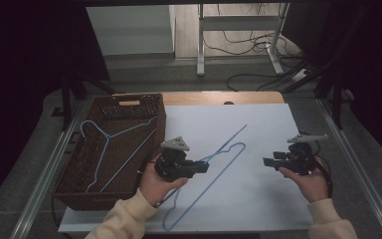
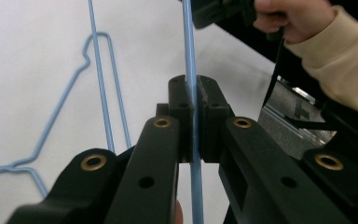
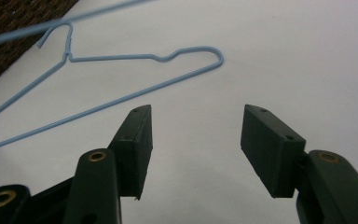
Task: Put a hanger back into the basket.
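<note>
Loading hangers into basket [image 1: 74,172] | stowed: one hanger [image 1: 110,147] | left gripper [image 1: 202,167] clamped on second hanger [image 1: 213,174], to be transferred | right gripper [image 1: 267,163] jaws apart, empty

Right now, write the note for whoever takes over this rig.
Left hand-held gripper: shut on the wire of a blue hanger, near the middle of the white sheet.
Right hand-held gripper: open, holding nothing, above bare sheet at the right.
A second blue hanger lies in the brown basket at the left.
Done: one hanger in the basket.
Left, probably: carry the gripped hanger across to the basket and release it there.
</note>
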`<state>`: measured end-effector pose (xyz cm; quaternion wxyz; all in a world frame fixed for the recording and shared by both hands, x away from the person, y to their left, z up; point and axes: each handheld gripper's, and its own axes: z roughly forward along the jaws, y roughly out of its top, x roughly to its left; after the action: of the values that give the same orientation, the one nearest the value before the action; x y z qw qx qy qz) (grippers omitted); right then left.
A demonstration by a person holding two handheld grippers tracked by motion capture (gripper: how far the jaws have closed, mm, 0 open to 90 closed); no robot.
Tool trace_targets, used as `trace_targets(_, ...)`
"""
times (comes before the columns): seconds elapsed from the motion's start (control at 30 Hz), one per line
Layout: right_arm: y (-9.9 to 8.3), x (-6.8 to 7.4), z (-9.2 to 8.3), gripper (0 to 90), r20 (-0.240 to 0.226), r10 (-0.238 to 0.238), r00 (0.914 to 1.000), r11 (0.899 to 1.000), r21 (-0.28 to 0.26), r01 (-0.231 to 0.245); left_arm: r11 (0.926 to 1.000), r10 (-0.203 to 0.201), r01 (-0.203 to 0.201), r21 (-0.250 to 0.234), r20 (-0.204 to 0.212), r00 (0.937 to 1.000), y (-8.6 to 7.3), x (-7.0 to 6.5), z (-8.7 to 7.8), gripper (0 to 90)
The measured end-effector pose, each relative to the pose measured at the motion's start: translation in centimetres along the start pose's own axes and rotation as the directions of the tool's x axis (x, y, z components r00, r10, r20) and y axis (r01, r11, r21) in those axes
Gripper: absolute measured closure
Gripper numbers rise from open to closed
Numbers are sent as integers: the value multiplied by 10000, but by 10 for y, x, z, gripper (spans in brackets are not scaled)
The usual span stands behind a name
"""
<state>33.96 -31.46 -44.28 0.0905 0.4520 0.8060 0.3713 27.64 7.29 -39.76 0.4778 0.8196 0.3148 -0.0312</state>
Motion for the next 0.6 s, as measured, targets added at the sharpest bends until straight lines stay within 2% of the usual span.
trace_targets(0.03,0,0,0,441,0,0,10000,10000,0,0,10000,0,0,0,0,10000,0,0,0,864)
trace_targets(0.07,0,1,1,442,16,-35,10000,10000,38,35,9998,-88,92,-204,186,9998,1,1,-9,864)
trace_targets(0.17,0,1,2,441,38,-47,10000,10000,68,46,9994,-115,123,-316,265,9996,1,2,-17,864)
trace_targets(0.33,0,2,3,442,38,-89,10000,9999,147,88,9972,-353,392,-636,615,9975,2,10,-39,864)
trace_targets(0.47,0,2,4,442,43,-103,9999,9998,178,102,9959,-427,481,-761,717,9965,2,16,-49,864)
trace_targets(0.53,0,3,5,441,35,-95,9999,9997,221,94,9947,-441,503,-892,702,9966,3,21,-61,864)
trace_targets(0.57,0,3,6,441,42,-89,10000,9997,235,88,9947,-441,503,-892,702,9966,3,21,-61,864)
trace_targets(0.6,0,3,6,442,42,-92,9999,9996,254,91,9936,-460,529,-999,706,9964,4,24,-70,864)
